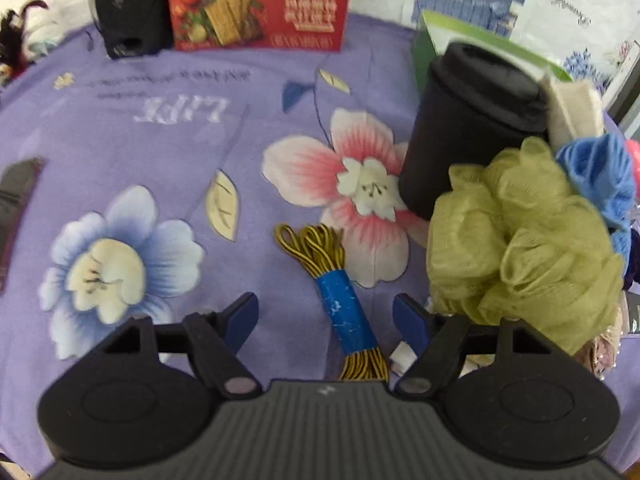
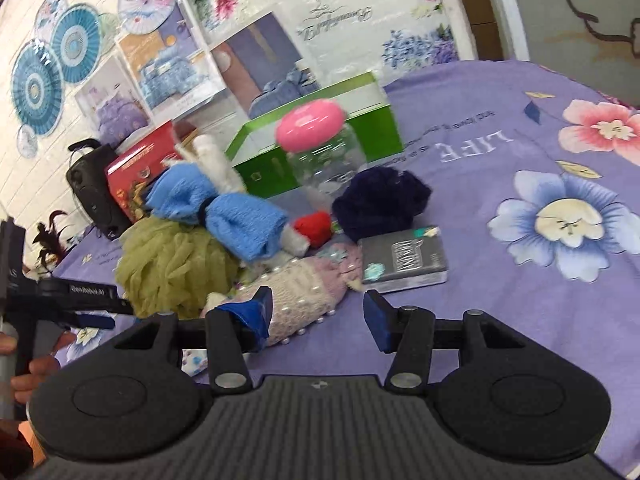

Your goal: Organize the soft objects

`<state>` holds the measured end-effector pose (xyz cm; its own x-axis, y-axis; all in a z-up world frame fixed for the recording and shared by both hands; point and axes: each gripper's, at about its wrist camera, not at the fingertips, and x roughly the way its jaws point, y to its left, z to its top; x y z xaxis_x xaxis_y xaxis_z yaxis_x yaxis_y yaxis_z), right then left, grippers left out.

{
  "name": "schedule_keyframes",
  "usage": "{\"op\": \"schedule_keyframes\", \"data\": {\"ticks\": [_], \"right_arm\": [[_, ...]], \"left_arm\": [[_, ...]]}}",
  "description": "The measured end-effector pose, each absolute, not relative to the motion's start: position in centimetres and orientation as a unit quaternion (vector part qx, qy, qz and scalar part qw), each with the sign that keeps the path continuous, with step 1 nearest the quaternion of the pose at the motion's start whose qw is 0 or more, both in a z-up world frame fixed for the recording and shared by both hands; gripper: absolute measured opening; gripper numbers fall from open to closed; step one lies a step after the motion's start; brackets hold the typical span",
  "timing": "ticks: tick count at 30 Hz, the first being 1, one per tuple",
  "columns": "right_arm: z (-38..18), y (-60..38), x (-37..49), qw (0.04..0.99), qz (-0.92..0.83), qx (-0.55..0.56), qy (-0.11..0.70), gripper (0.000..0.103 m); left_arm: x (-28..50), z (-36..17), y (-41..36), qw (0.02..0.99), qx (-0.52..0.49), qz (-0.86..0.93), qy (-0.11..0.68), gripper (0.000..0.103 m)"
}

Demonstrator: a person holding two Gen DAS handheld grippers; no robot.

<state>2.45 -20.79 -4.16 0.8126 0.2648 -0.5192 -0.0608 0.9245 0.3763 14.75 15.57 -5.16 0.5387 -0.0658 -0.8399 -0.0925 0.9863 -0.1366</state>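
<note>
A soft pile lies on the purple floral cloth (image 1: 120, 128): an olive mesh bath puff (image 1: 520, 248) (image 2: 172, 264), a blue towel tied like a bow (image 2: 224, 216) (image 1: 600, 184), a pink beaded knit piece (image 2: 296, 300), a red plush bit (image 2: 314, 226) and a dark navy puff (image 2: 380, 200). My left gripper (image 1: 326, 320) is open, its fingertips either side of a yellow-black cord bundle with a blue wrap (image 1: 344, 308). My right gripper (image 2: 318, 316) is open, with the left fingertip against the knit piece.
A black lidded cup (image 1: 468, 128) stands beside the olive puff. A green box (image 2: 320, 144), a clear jar with a pink lid (image 2: 316, 136), a red food box (image 1: 260, 4), a black speaker (image 1: 128, 8) and a grey booklet (image 2: 404, 258) are around. A hand (image 2: 36, 368) shows at left.
</note>
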Motion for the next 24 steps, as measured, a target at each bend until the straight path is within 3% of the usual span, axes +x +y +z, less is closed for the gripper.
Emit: {"op": "schedule_keyframes", "data": {"ticks": [10, 12, 14, 24], "right_arm": [[-3.9, -23.1, 5.0, 0.942, 0.064, 0.165, 0.284, 0.036], [-3.4, -23.3, 5.8, 0.948, 0.057, 0.152, 0.274, 0.036], [-2.9, -23.5, 6.6, 0.954, 0.05, 0.139, 0.262, 0.037], [-1.7, -21.9, 10.4, 0.961, 0.057, -0.003, 0.269, 0.039]], "left_arm": [[12.3, -5.6, 17.1, 0.876, -0.015, 0.044, 0.479, 0.079], [12.4, -5.7, 17.2, 0.875, -0.013, 0.045, 0.481, 0.083], [13.0, -6.0, 17.0, 0.873, -0.01, 0.054, 0.485, 0.097], [13.7, -6.5, 17.2, 0.868, -0.012, 0.052, 0.494, 0.098]]}}
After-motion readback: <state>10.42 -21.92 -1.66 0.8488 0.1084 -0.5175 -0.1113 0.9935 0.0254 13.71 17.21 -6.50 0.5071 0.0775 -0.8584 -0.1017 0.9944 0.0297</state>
